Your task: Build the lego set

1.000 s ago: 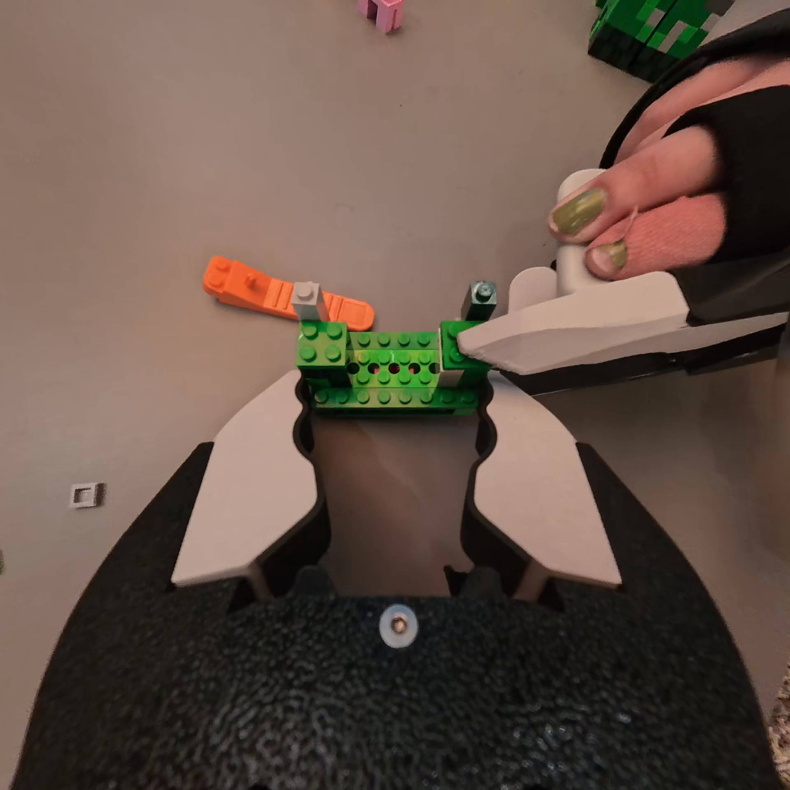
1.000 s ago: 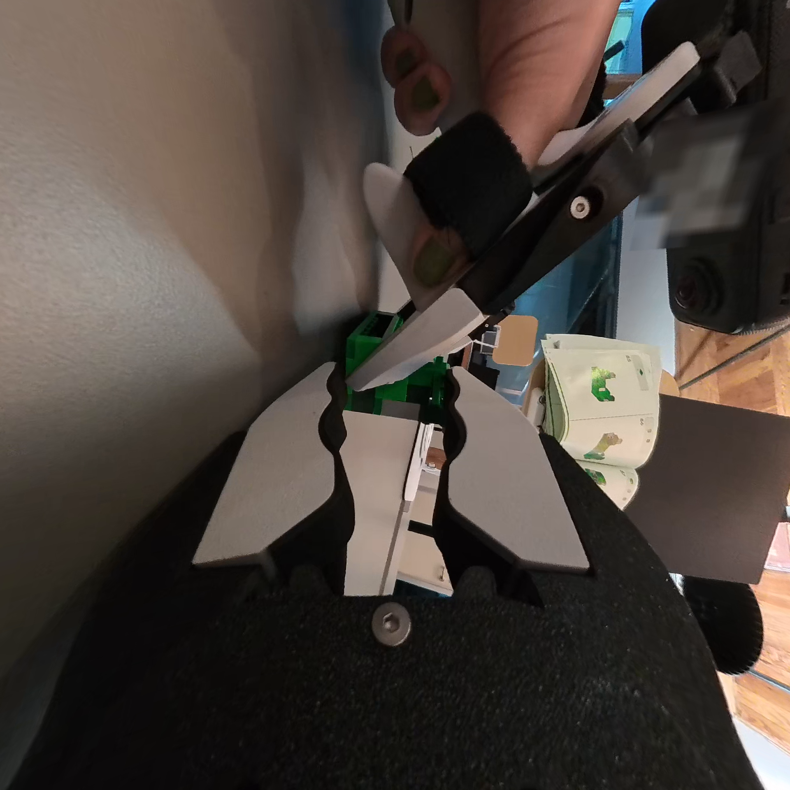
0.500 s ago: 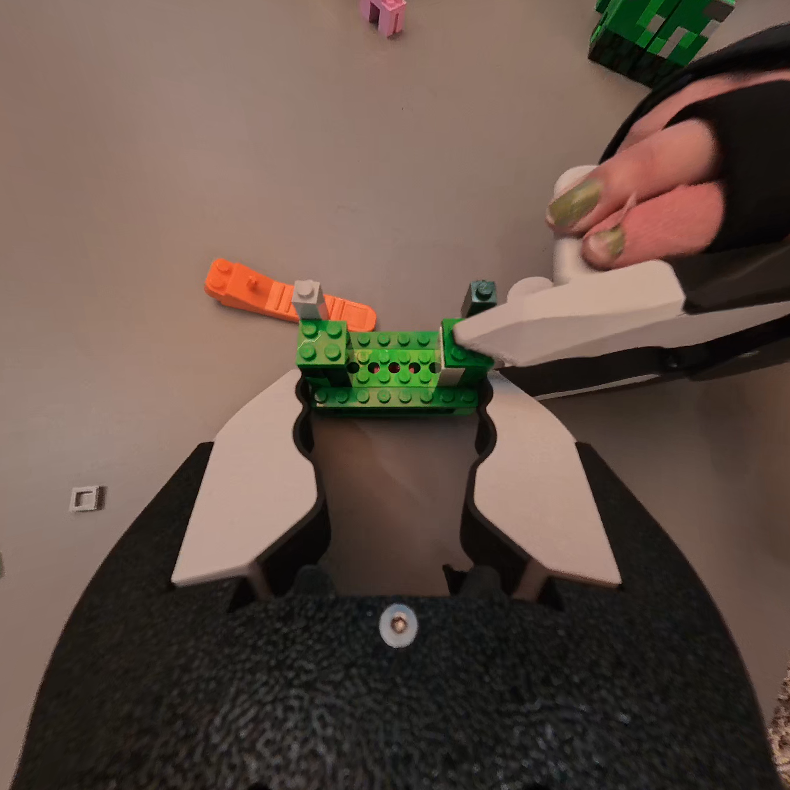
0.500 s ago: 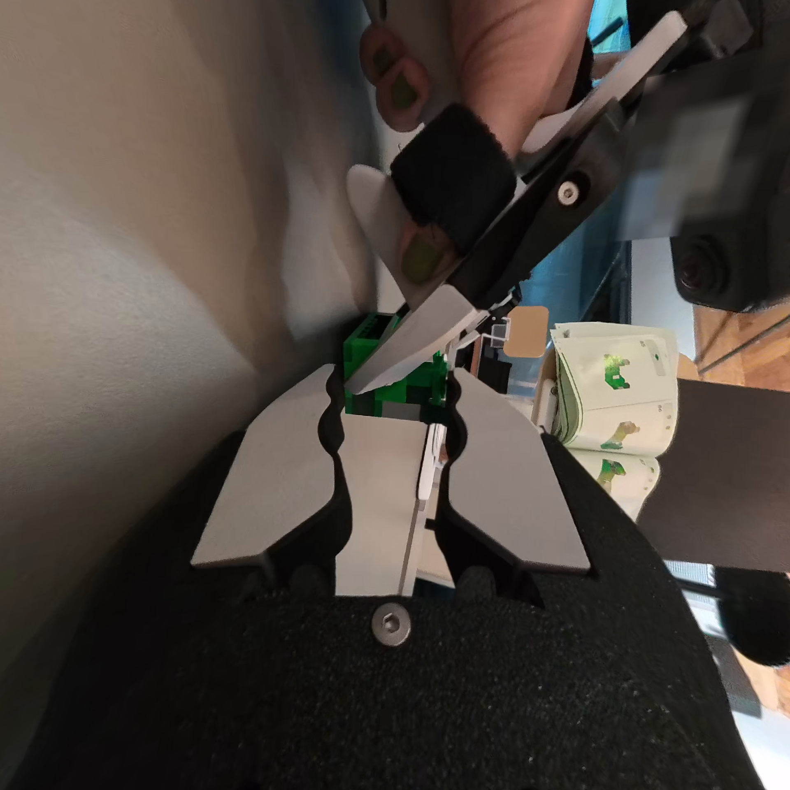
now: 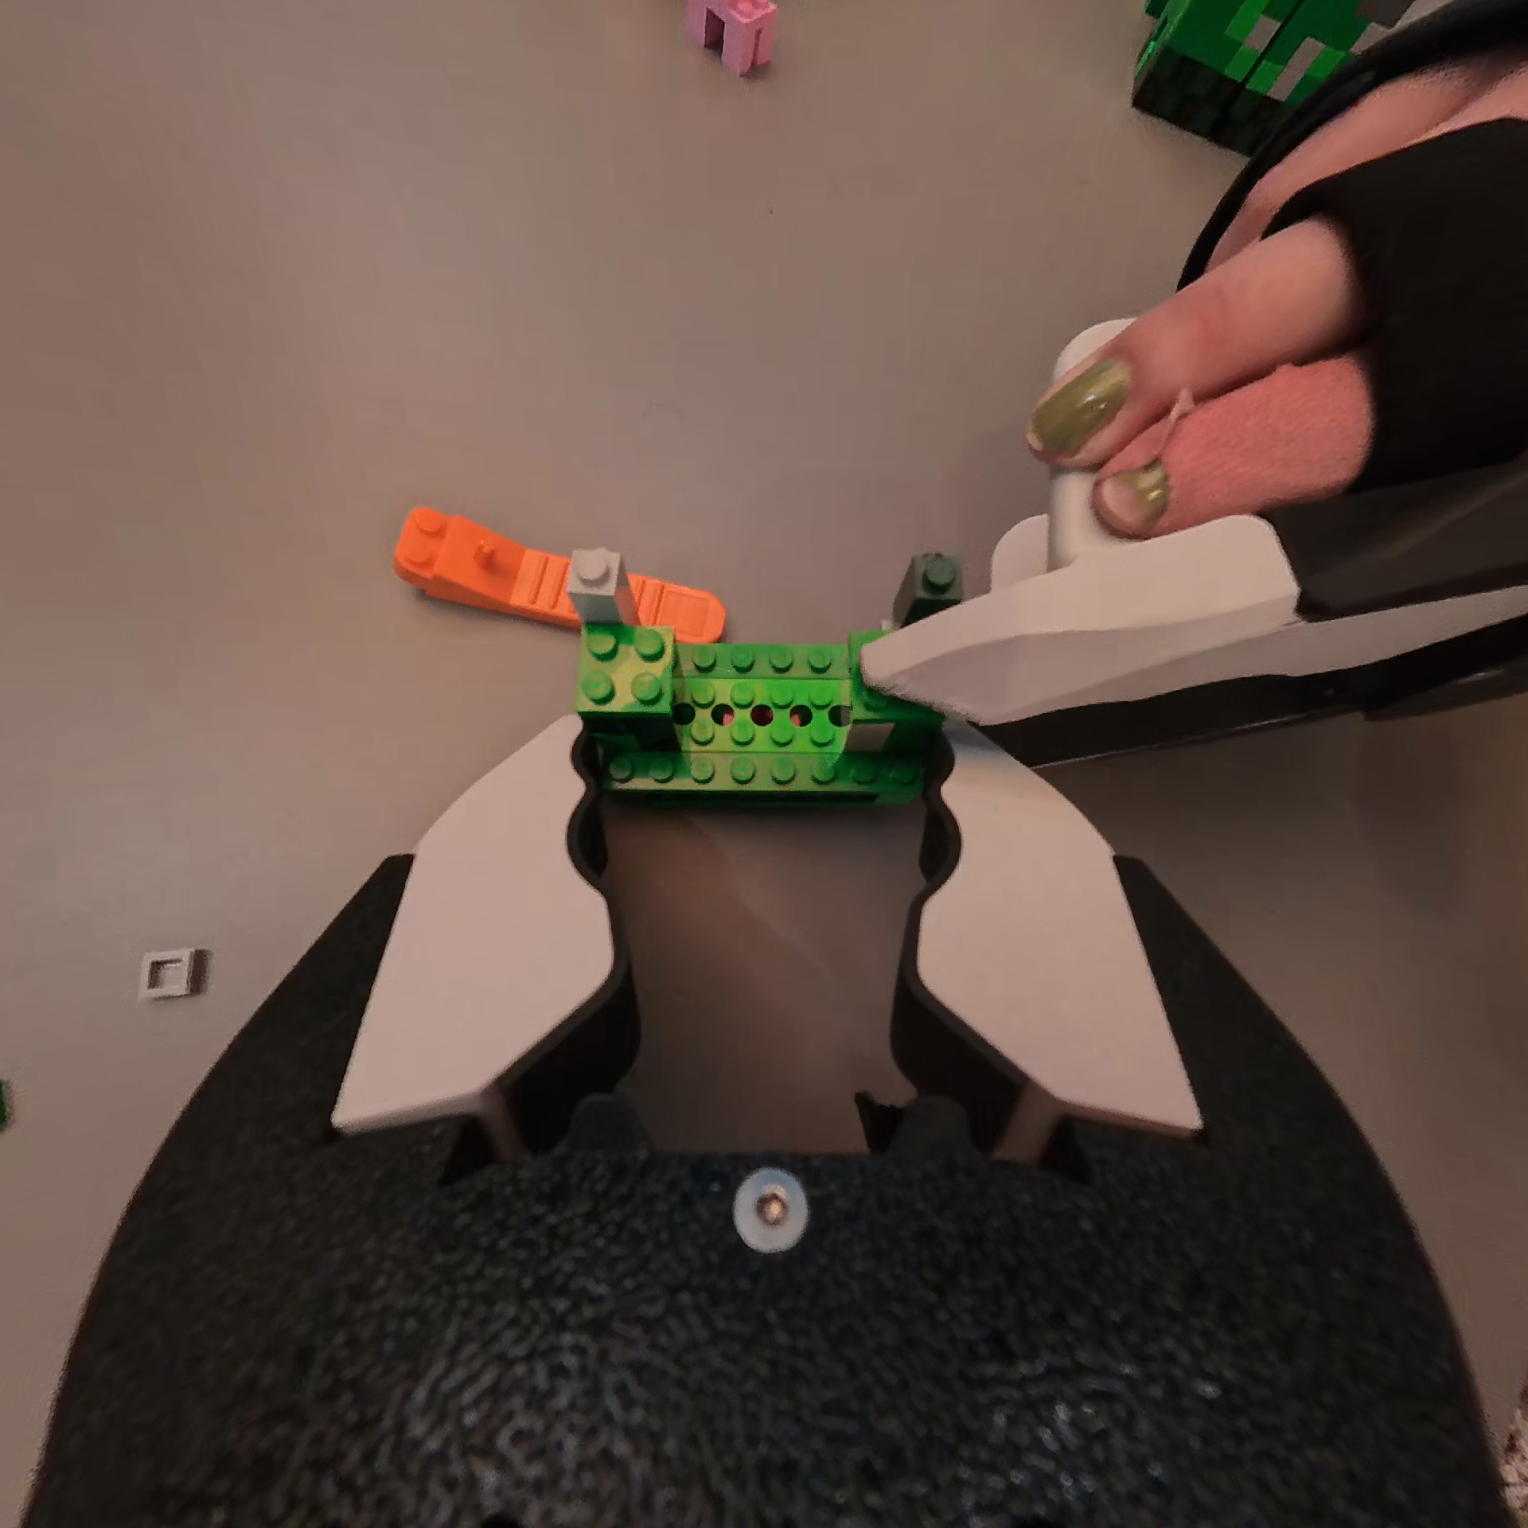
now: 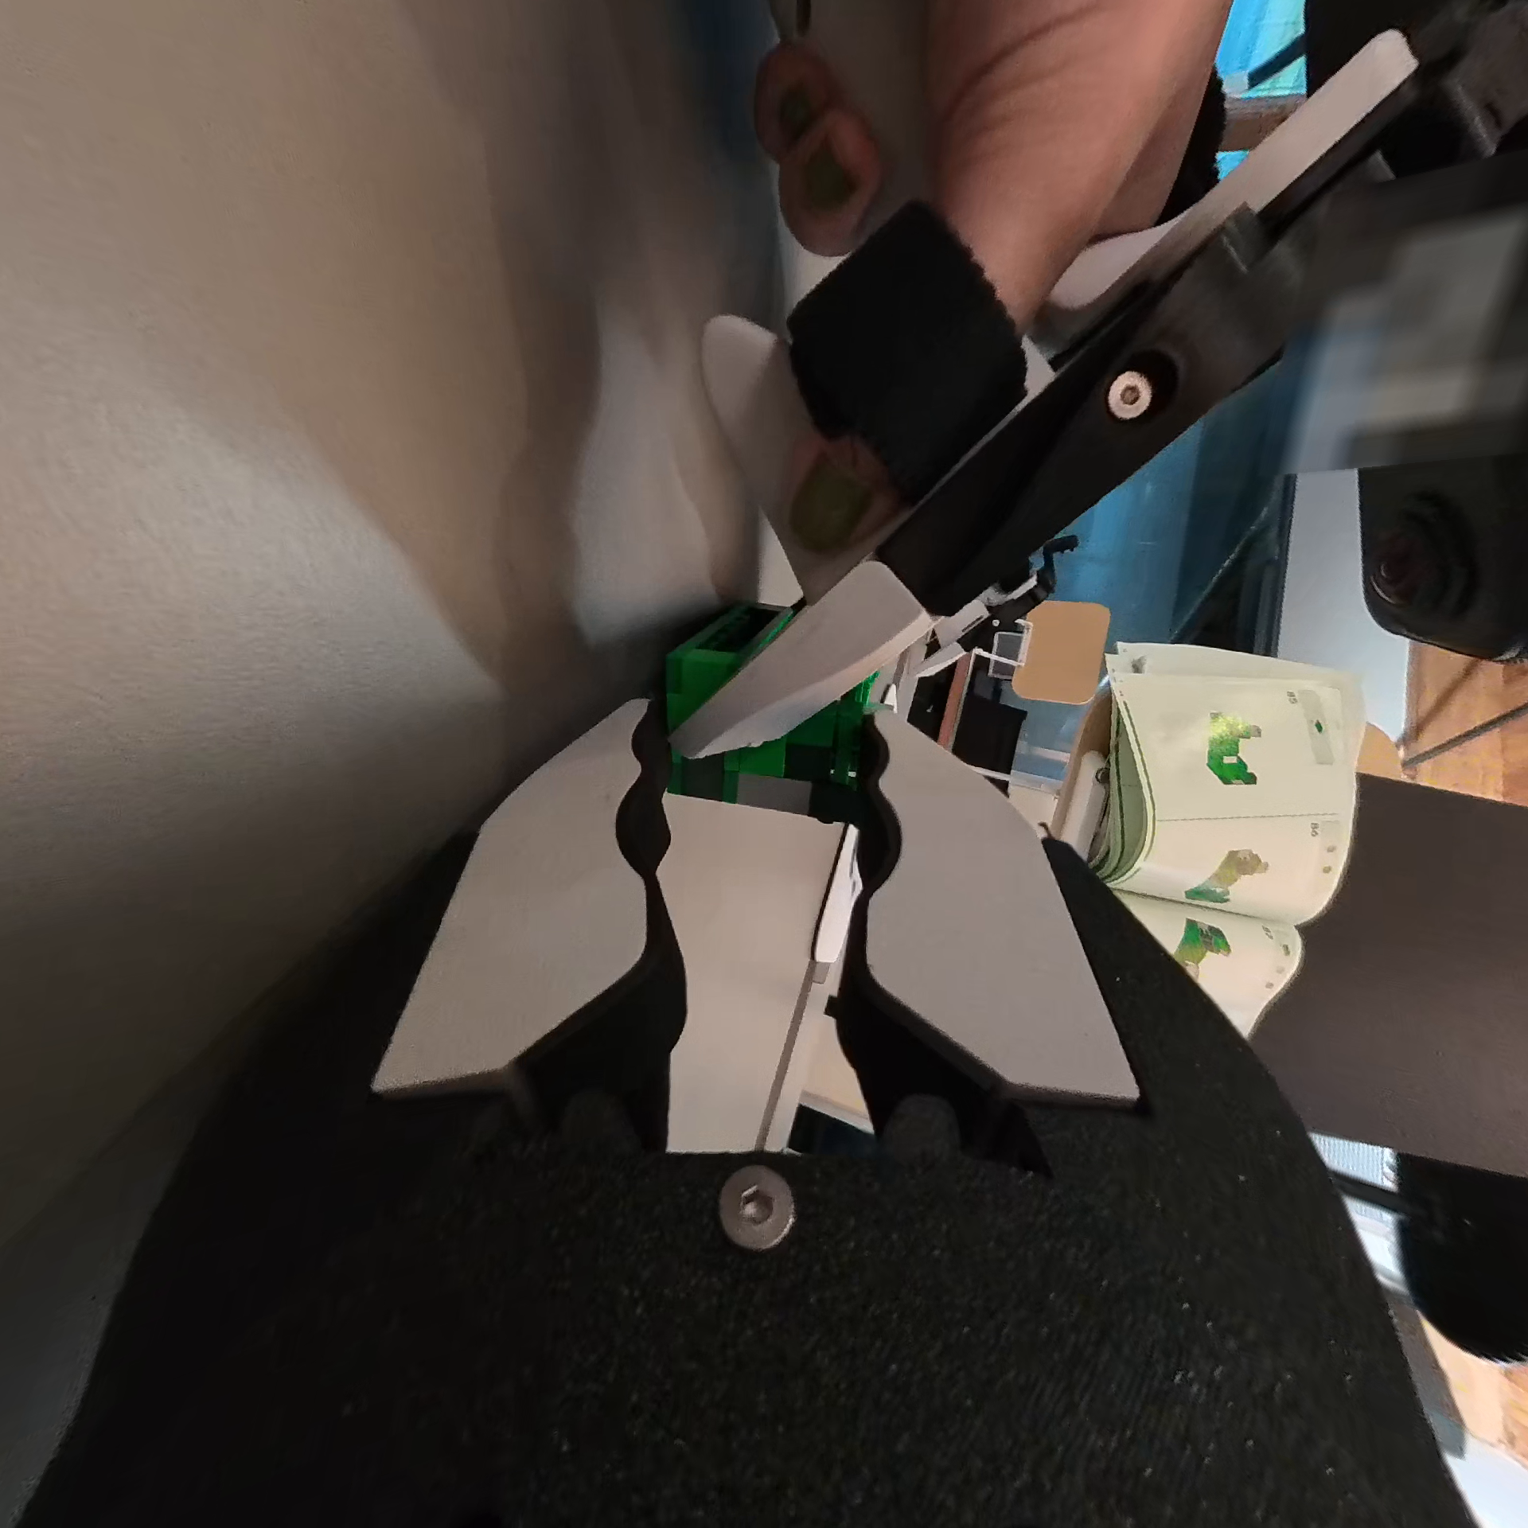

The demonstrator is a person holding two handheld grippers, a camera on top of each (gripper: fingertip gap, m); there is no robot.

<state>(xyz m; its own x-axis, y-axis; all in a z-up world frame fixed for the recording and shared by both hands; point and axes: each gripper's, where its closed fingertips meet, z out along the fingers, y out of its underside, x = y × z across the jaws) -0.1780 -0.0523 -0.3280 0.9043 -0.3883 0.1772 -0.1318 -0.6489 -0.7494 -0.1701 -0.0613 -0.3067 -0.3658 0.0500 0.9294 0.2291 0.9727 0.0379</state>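
A green lego assembly (image 5: 761,719) rests on the grey table, with a grey upright brick (image 5: 599,587) on its left end and a dark green one (image 5: 934,579) on its right. My left gripper (image 5: 761,769) is shut on the assembly, one fingertip at each end of its base plate. My right gripper comes in from the right. Its upper finger (image 5: 1033,653) lies on the right green block and its lower finger sits beneath. In the right wrist view my right gripper (image 6: 761,736) clamps the assembly's (image 6: 719,645) end, and the left gripper's finger (image 6: 794,678) crosses in front.
An orange brick separator (image 5: 496,570) lies just behind the assembly. A pink piece (image 5: 736,33) and a green blocky build (image 5: 1224,58) sit far back. A small grey square tile (image 5: 169,974) lies at the left. An open instruction booklet (image 6: 1224,794) lies beyond the table. The orange brick separator (image 5: 496,570) sits 4 centimeters or so from the ends of my left fingers.
My right gripper's upper finger has crept slightly left over the right green block. The left gripper and the assembly have stayed in place.
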